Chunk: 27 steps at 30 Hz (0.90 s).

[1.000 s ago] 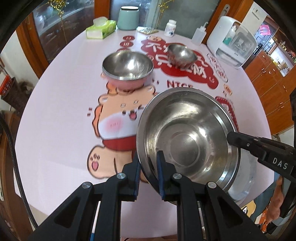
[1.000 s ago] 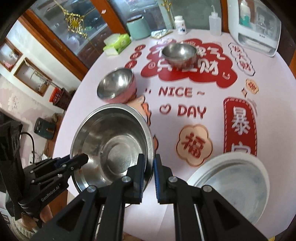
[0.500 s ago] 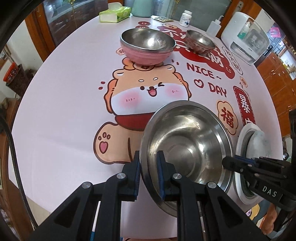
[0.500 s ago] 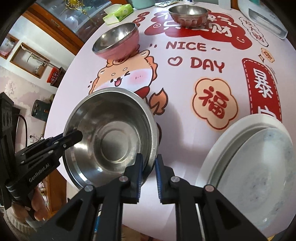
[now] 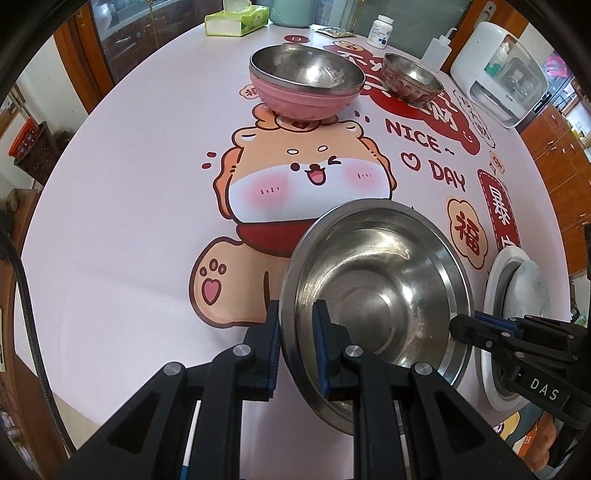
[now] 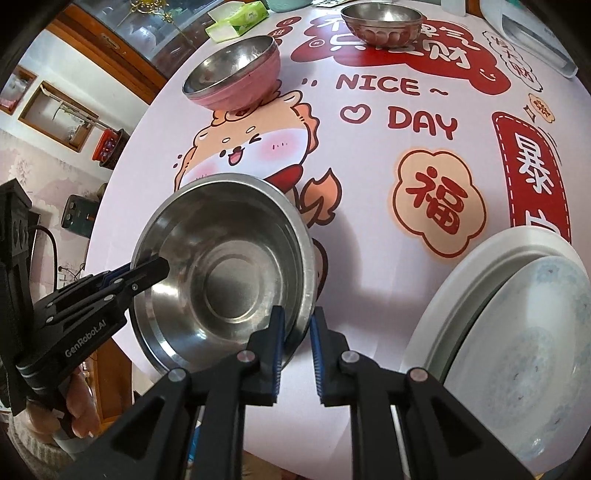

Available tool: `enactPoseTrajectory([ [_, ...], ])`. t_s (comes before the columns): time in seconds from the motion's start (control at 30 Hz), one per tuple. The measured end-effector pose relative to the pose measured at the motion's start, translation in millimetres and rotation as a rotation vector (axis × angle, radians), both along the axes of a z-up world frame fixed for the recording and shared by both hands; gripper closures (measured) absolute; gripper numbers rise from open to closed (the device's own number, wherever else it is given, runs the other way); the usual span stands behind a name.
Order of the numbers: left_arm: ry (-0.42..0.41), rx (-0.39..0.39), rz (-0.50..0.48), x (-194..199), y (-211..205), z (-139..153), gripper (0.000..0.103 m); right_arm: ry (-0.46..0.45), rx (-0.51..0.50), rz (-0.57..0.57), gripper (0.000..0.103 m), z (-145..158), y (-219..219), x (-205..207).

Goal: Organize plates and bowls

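Note:
A large steel bowl (image 5: 380, 295) (image 6: 225, 266) is held at the near edge of the table by both grippers. My left gripper (image 5: 297, 343) is shut on its left rim, and my right gripper (image 6: 297, 339) is shut on its right rim. A pink bowl with a steel inside (image 5: 306, 83) (image 6: 236, 72) stands farther back. A small steel bowl (image 5: 412, 79) (image 6: 382, 18) stands behind it to the right. Two stacked white plates (image 6: 517, 339) (image 5: 517, 295) lie at the near right.
The round table (image 5: 129, 221) has a pink cartoon-print cloth. At its far edge stand a tissue box (image 5: 236, 20), a white pill bottle (image 5: 380, 26), a squeeze bottle (image 5: 437, 46) and a white appliance (image 5: 498, 77). A wooden cabinet is at the right.
Both grippers have drawn the large steel bowl back toward the near table edge and lowered it. The pink bowl and small bowl now sit farther off. The grips have not changed.

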State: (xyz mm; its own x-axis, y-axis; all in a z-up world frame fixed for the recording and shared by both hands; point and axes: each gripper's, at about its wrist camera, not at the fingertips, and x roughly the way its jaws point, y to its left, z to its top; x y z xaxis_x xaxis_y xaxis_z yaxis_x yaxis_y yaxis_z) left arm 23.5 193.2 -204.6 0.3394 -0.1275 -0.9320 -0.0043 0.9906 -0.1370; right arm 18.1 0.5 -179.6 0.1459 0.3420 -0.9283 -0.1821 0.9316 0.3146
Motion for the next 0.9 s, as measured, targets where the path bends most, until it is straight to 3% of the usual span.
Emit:
enactPoseTrajectory([
  [0.23,0.017,0.01,0.011,3,0,-2,0.088,-0.01,-0.009,0.01,0.088,1,3,1],
  [0.43,0.006,0.022,0.039,6,1,1,0.061,-0.01,-0.002,0.022,0.088,3,6,1],
  [0.7,-0.015,0.024,0.068,6,5,11,0.05,-0.012,0.013,0.015,0.087,6,0,1],
  [0.9,-0.028,0.03,0.087,1,4,18,0.033,-0.029,0.014,0.028,0.087,14,-1,-4],
])
